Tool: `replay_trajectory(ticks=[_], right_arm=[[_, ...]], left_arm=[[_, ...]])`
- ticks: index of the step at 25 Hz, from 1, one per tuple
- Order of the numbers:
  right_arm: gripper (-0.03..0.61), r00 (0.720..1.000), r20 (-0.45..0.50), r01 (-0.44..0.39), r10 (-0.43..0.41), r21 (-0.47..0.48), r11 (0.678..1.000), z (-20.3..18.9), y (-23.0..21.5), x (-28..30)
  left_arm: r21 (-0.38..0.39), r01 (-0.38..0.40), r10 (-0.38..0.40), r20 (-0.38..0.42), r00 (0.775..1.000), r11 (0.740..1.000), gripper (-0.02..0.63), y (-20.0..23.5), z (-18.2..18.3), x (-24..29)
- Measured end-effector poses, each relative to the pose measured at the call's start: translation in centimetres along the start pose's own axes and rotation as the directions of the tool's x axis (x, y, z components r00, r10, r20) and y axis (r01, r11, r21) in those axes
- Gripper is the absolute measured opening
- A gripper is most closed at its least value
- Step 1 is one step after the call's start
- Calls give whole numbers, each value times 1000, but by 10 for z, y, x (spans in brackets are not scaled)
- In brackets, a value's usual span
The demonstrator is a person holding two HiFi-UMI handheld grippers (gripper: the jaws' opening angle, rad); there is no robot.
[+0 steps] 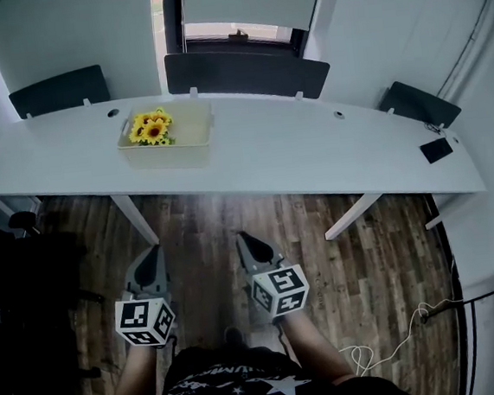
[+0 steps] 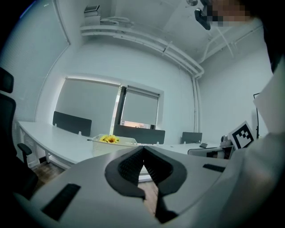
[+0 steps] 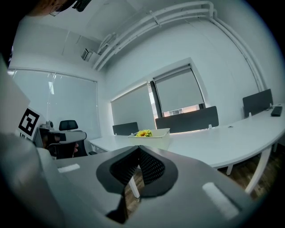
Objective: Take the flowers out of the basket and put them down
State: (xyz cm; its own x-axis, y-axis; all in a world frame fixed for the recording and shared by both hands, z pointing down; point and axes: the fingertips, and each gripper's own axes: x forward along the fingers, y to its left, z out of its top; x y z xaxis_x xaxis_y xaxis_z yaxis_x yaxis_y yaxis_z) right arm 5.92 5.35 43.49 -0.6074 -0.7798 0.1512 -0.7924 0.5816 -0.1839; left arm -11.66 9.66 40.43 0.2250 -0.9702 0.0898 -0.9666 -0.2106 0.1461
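Note:
Yellow sunflowers (image 1: pixel 152 128) lie in the left part of a cream basket (image 1: pixel 191 135) on the long white table (image 1: pixel 295 157). Far short of the table, over the wooden floor, I hold both grippers low by my body. My left gripper (image 1: pixel 154 250) is shut and empty, and so is my right gripper (image 1: pixel 244 238). In the left gripper view the flowers (image 2: pixel 109 139) and basket (image 2: pixel 120 143) show small beyond the shut jaw tips (image 2: pixel 143 149). The right gripper view has the flowers (image 3: pixel 143 133) in the basket (image 3: pixel 156 134) past its shut tips (image 3: pixel 138 148).
Dark chairs (image 1: pixel 243 71) line the table's far side, one (image 1: pixel 58 90) at the left and one (image 1: pixel 419 103) at the right. A black phone (image 1: pixel 436 150) lies on the table's right end. White table legs (image 1: pixel 353 213) and a white cable (image 1: pixel 391 343) sit over the floor.

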Motion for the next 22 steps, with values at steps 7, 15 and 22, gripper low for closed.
replay_trajectory(ticks=[7,15,22], right_arm=[[3,999,-15,-32,32,-2,999,2,-26,19],[3,999,-49,4,-4,3,1000,-7,-47,57],[3,997,-26,69,-69,-8,998,11,-68,108]], left_arm=[[10,-37,38,-22,999,999,9,4,-4,29],[-6,-42,41,-34,999,999,9,30,-8,74],[-8,-12,12,-22,1000,1000,9,64,3,128]])
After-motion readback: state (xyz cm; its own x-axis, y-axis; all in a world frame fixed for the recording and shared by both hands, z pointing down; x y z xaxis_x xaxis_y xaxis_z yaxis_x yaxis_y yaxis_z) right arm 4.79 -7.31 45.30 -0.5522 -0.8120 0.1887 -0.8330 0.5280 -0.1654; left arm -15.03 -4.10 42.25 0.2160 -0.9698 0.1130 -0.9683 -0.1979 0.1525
